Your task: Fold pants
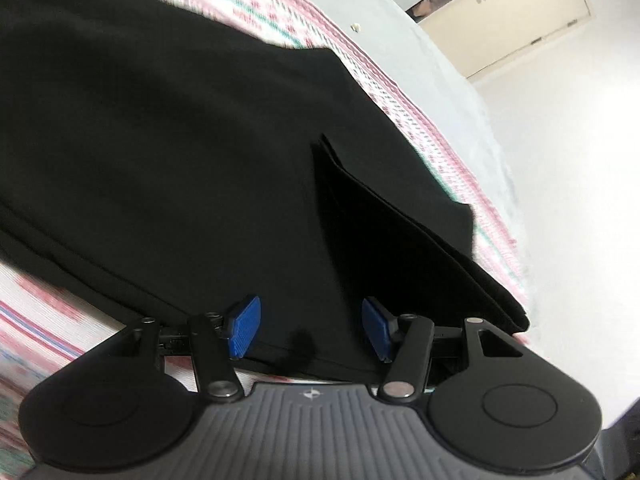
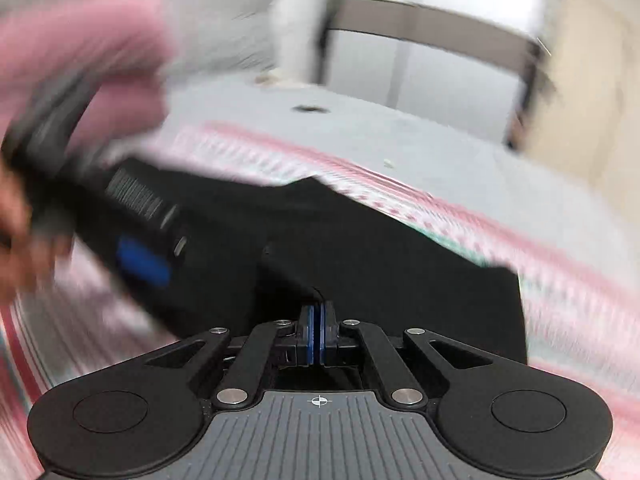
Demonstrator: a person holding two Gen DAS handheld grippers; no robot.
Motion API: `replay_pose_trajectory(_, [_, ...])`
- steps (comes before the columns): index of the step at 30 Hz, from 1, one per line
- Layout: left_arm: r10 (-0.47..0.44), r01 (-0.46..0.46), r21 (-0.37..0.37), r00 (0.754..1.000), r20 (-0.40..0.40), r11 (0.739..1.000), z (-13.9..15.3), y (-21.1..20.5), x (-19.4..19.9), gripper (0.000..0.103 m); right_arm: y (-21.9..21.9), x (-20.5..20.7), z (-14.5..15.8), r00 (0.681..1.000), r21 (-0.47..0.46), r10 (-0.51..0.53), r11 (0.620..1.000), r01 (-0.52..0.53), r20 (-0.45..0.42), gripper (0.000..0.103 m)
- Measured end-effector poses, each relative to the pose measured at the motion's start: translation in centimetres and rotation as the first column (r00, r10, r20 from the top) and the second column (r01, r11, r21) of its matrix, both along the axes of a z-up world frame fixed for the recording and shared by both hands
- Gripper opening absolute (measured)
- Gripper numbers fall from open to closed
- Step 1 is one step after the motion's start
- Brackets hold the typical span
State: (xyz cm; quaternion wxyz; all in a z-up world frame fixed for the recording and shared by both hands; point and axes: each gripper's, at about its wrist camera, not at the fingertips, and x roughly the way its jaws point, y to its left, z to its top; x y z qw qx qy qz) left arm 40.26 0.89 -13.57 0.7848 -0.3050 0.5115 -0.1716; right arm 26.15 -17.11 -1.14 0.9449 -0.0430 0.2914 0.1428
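Left claw [image 1: 310,330] gapes wide, blue pads straddling the near hem of the black fabric pants [image 1: 180,152] spread ahead on the pink patterned bedspread [image 1: 384,80]. Right claw [image 2: 319,334] is pressed together, gripping nothing visible, pants just beyond.

So the pants [image 1: 180,152] lie flat on the patterned cloth [image 1: 404,92] over the bed [image 1: 400,20]; my left tool [image 1: 310,330] sits at their near edge, folded layer to its right.

One pants [image 1: 180,152]; seemingly one bedspread [image 1: 404,92]
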Motion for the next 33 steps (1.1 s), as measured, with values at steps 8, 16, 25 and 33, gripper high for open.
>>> replay_pose_trajectory(8, [0.110,-0.131,-0.260,0.990,-0.093,0.957,-2.7,-1.9,0.8,0.084,-2.6,1.9,-0.8,0.987,0.363,-0.004,0.930,0.062,-0.160,0.001])
replay_pose_trajectory(16, [0.121,-0.127,-0.255,0.992,-0.039,0.959,-3.6,-4.3,1.0,0.077,-3.3,2.0,-1.2,0.981,0.425,0.032,0.903,0.052,-0.189,0.005])
replay_pose_trajectory(25, [0.072,-0.068,-0.062,0.995,0.067,0.996,-2.3,-4.0,0.6,0.031,-1.4,2.1,-2.3,0.988,0.190,0.033,0.982,-0.003,-0.150,0.011])
replay_pose_trajectory(33, [0.090,-0.089,-0.029,0.994,0.064,0.996,-1.6,-2.3,0.5,0.031,-1.5,3.0,-3.6,0.986,0.145,-0.004,0.989,0.028,-0.165,0.011])
